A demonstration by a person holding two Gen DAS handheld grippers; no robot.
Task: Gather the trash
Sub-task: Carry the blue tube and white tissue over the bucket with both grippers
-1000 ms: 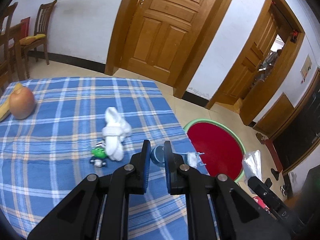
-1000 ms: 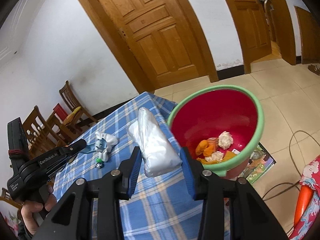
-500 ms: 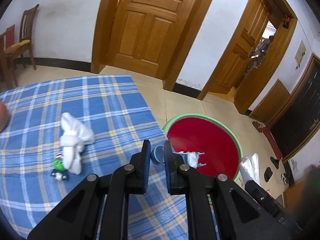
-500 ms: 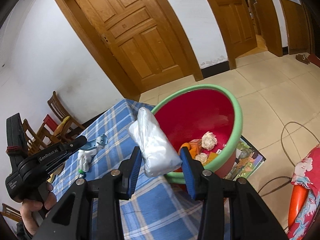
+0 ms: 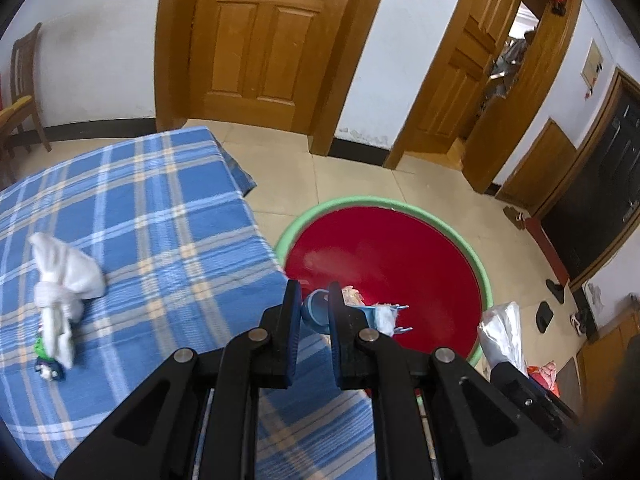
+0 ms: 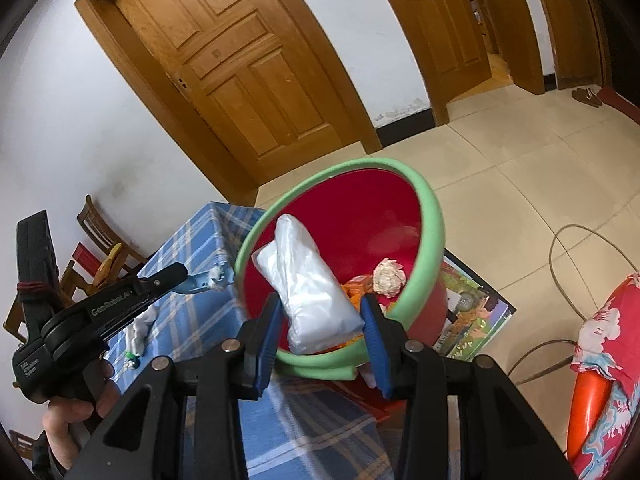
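A red basin with a green rim (image 5: 360,201) (image 6: 430,216) stands on the floor beside the blue plaid table (image 5: 160,220). Inside it lie a crumpled paper ball (image 6: 388,276) and orange peel (image 6: 354,288). My left gripper (image 5: 314,308) (image 6: 182,276) is shut on a small blue plastic piece (image 5: 314,312) (image 6: 200,282) with a white tuft, held at the table's edge by the basin's rim. My right gripper (image 6: 322,316) is shut on a white plastic bag (image 6: 308,288) (image 5: 502,336), which hangs over the basin's near rim.
A knotted white cloth (image 5: 60,280) and a small green toy (image 5: 44,356) lie on the table. A picture book (image 6: 472,312) sits under the basin, a cable (image 6: 580,240) loops on the tiled floor, and wooden chairs (image 6: 100,240) stand behind the table.
Both grippers have moved toward the basin and a little lower. The blue piece now sits at the basin's rim, and the bag has come over the basin's opening.
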